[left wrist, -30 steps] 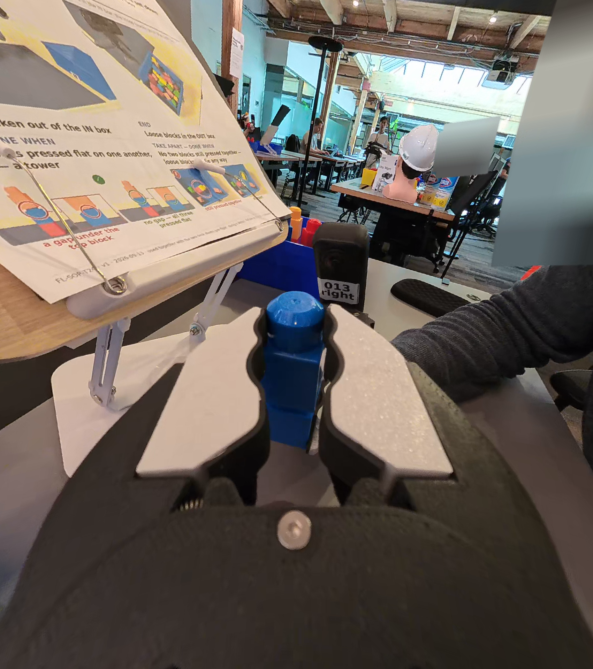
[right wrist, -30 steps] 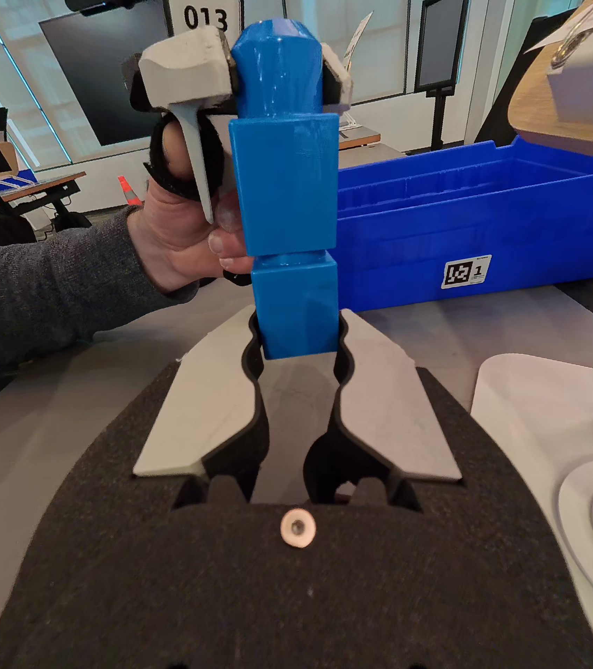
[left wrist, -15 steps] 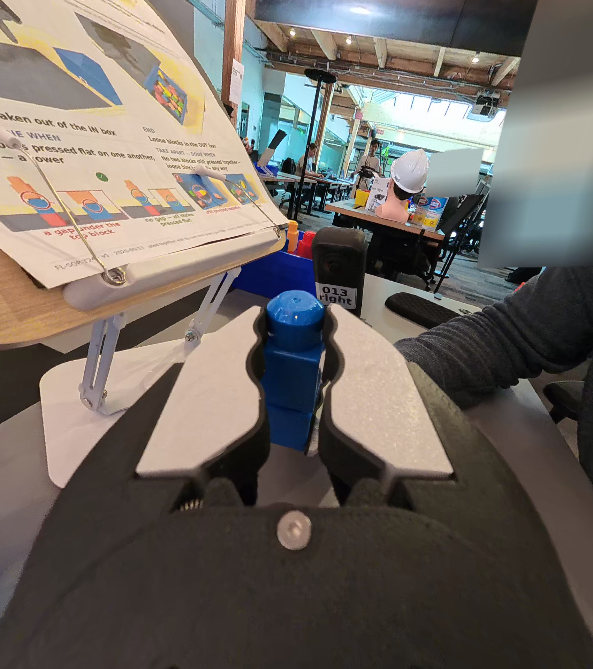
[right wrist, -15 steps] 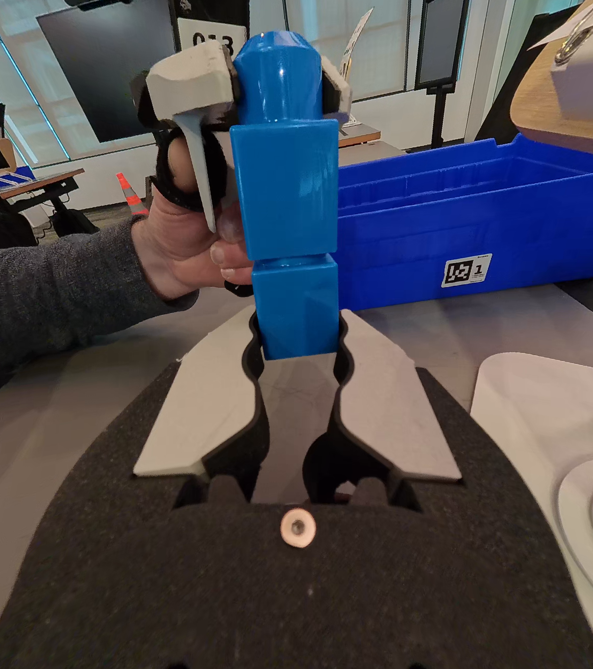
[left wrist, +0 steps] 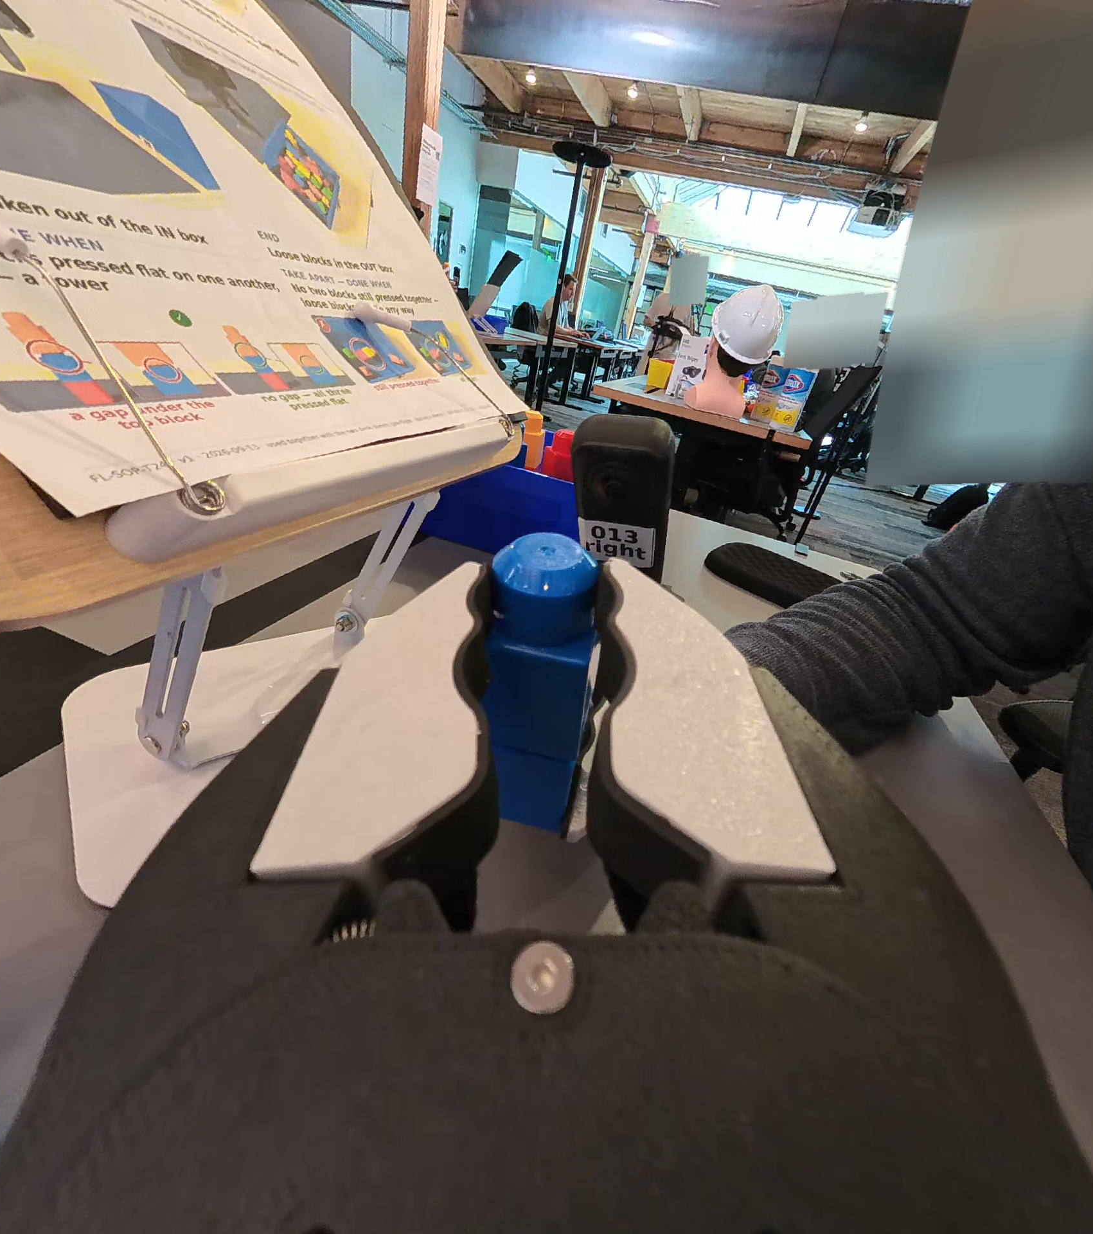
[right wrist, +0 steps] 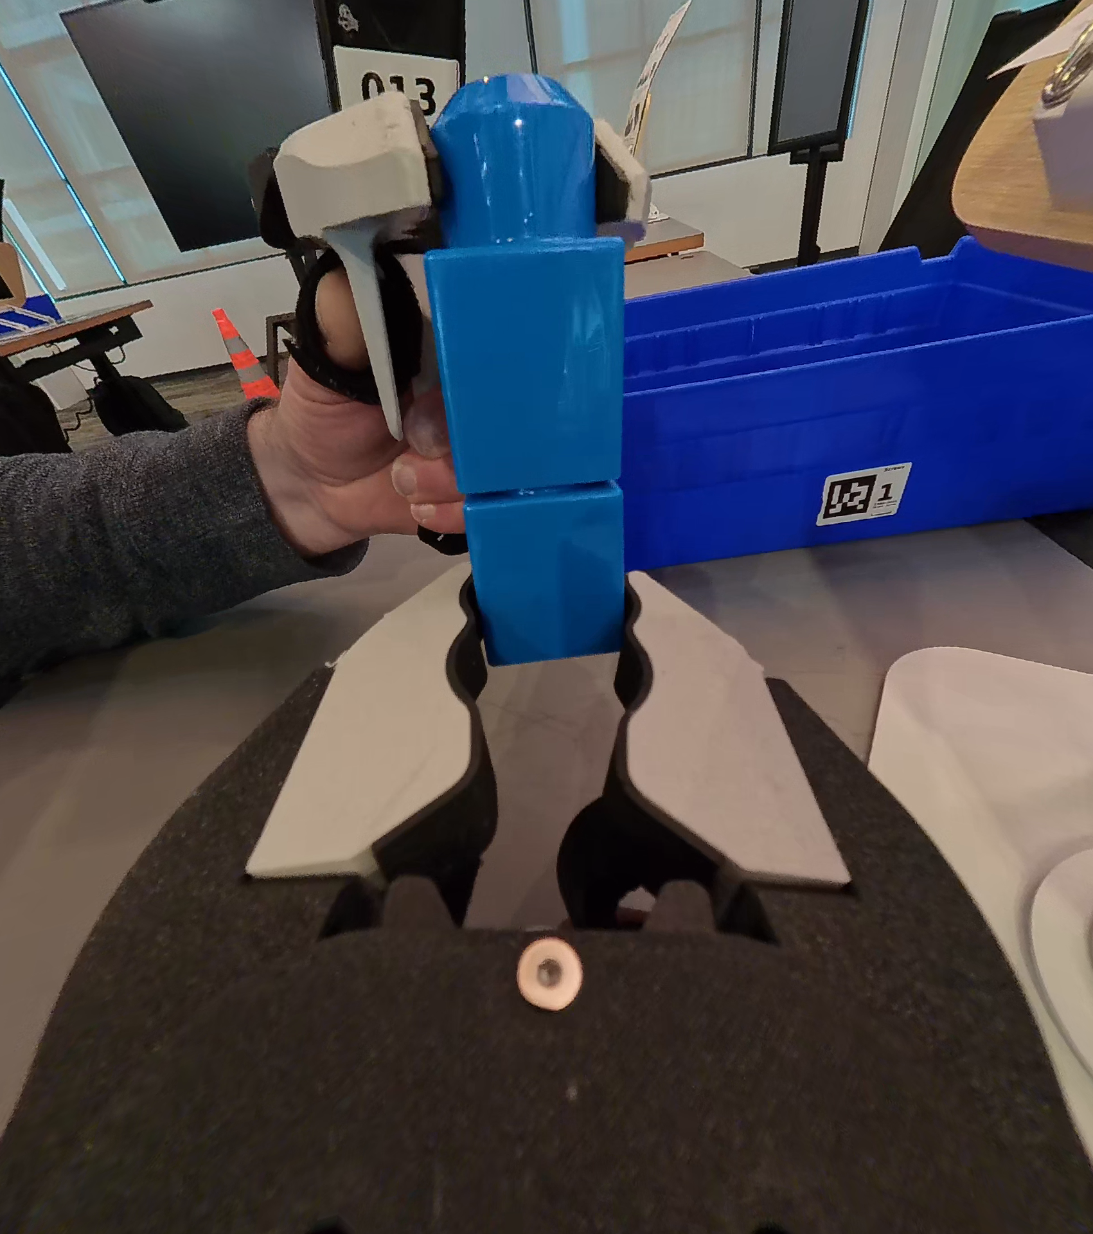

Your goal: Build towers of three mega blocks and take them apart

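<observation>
Blue plastic, two blocks pressed together, fills the centre of both wrist views: the stack [right wrist: 540,427] stands upright in the air between your two grippers, clear of the table [right wrist: 96,734]. Nearest you in the right wrist view, your right gripper [right wrist: 547,621] is clamped on the lower block [right wrist: 543,574], its tips touching that block's two sides near the bottom edge. Directly above, your left gripper [right wrist: 510,167] is closed on the round stud of the upper block [right wrist: 527,360], seen from its far side with your hand [right wrist: 336,467] behind it. In the left wrist view the same stud sits between the left gripper's [left wrist: 543,601] tips, and the stack [left wrist: 540,694] drops away below them.

The relation that matters is the long axis: it runs vertically, and the two grips lie on it, one above the other. Judged from this, either a pull apart or a push together must run straight along that line; any tilt would likely bind the joint.

Beyond the stack, just past it on the table, stands a blue bin [right wrist: 897,414]; its visible interior shows no blocks. A second blue bin [left wrist: 497,501], behind the document stand [left wrist: 196,534], holds orange and red blocks [left wrist: 547,444].
</observation>
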A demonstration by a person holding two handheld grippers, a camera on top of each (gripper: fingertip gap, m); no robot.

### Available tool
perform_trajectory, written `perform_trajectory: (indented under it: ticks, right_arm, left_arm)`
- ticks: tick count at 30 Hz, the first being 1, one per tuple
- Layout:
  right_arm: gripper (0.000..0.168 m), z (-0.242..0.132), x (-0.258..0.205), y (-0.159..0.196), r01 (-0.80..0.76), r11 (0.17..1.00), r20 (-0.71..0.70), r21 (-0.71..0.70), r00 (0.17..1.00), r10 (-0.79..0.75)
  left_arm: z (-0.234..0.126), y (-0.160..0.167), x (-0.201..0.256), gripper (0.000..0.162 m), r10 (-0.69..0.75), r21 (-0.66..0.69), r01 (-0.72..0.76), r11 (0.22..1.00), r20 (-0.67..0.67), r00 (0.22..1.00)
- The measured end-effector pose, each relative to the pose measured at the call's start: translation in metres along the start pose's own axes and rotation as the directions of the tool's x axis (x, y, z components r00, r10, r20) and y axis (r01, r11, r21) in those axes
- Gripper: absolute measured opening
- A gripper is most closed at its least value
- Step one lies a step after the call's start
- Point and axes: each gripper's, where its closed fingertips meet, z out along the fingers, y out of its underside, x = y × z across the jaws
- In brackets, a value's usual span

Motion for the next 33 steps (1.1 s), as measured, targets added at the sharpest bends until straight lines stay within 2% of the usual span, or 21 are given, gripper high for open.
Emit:
perform_trajectory:
  ticks: [1,26,33]
  right_arm:
    - [0.035,0.0,0.0,0.0001,0.0,1.0,0.0,-0.001,1.0,0.0]
    - [0.035,0.0012,-0.0003,0.0022,0.007,1.0,-0.007,-0.016,1.0,-0.007]
    - [0.035,0.0009,-0.0007,0.0002,0.009,1.0,-0.005,0.001,1.0,-0.009]
  left_arm:
    - [0.0,0.0003,-0.0002,0.029,0.0,0.0,0.0,1.0,0.001,1.0]
    - [0.0038,0.0038,0.0021,0.03,0.021,0.018,-0.021,1.0,0.019,1.0]
    - [-0.0012,0.0037,0.0025,0.03,0.024,-0.04,-0.023,0.999,0.023,0.999]
